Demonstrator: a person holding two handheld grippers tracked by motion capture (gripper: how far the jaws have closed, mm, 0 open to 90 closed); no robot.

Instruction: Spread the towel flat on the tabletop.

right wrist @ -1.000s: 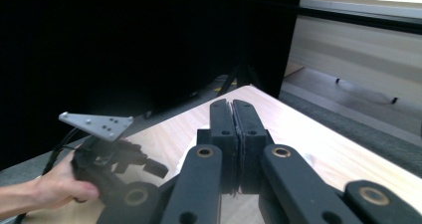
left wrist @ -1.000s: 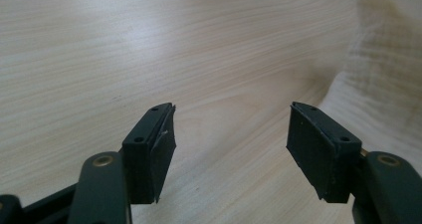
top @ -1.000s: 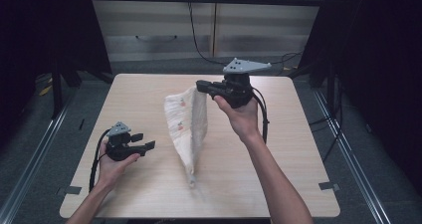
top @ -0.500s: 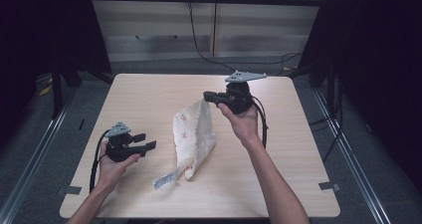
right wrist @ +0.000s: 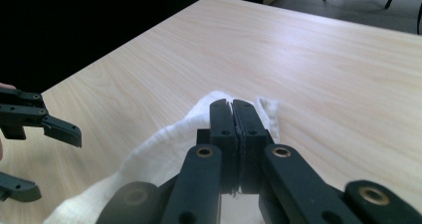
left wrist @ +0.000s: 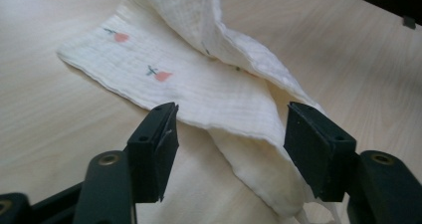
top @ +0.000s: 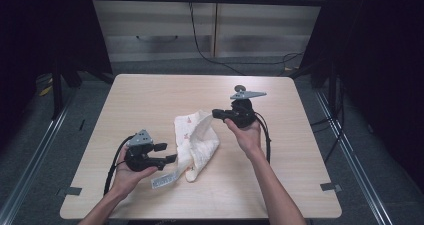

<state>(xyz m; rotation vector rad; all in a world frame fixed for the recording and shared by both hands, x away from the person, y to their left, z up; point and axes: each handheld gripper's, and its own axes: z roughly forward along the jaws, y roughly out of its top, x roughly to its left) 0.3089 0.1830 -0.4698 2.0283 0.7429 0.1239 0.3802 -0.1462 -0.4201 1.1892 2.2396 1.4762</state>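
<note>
- You work at a pale wood-grain worktop (top: 150, 100) with rounded corners, evenly lit from above.
- Around it you have a grey floor (top: 350, 150), with metal rails (top: 40, 145) running along both sides.
- Beyond the far edge you face a light panelled cabinet (top: 160, 25); a black cable (top: 197, 35) hangs down its front.
- Dark curtains (top: 380, 60) close you in on left and right.

Soft overhead light falls evenly on the table (top: 150, 95); surroundings at nine and three o'clock sink into darkness. Close views blur toward far edges.
</note>
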